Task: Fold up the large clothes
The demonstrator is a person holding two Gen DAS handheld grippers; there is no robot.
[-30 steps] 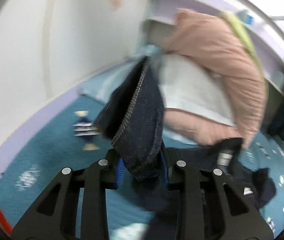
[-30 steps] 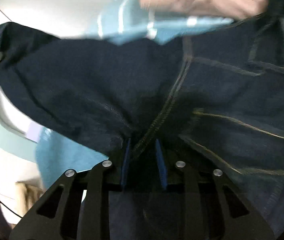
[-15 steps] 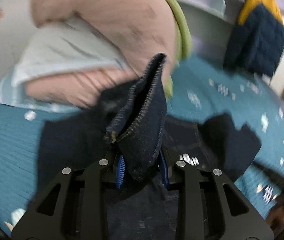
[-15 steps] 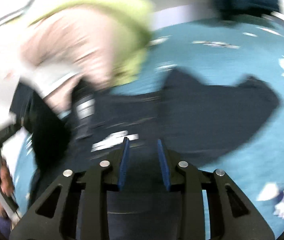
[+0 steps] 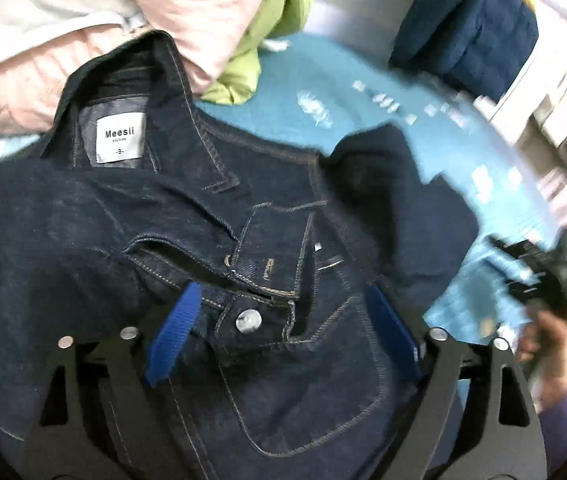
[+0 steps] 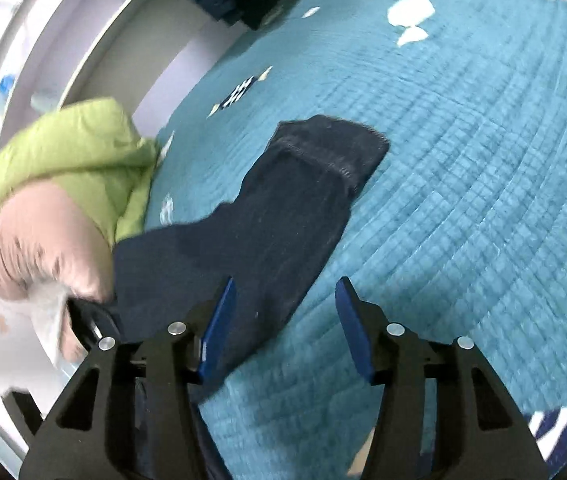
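A dark blue denim jacket (image 5: 211,208) lies spread on the teal bedspread (image 5: 323,80), collar and white "Meesii" label (image 5: 120,140) facing up. My left gripper (image 5: 283,320) is open just above the jacket's front, a metal button (image 5: 248,319) between its blue pads. My right gripper (image 6: 285,320) is open and empty over the bedspread (image 6: 463,200). One jacket sleeve (image 6: 303,200) stretches out ahead of it, its cuff (image 6: 331,144) lying flat.
A pink puffer coat (image 5: 187,12) and a lime green garment (image 5: 259,48) are piled at the head of the bed, also in the right wrist view (image 6: 75,160). A navy and yellow jacket (image 5: 471,24) lies at the far right. A hand (image 5: 543,336) holds the other gripper at right.
Both grippers have let go of the denim jacket and opened. The jacket dropped from being held up to lying spread on the bed.
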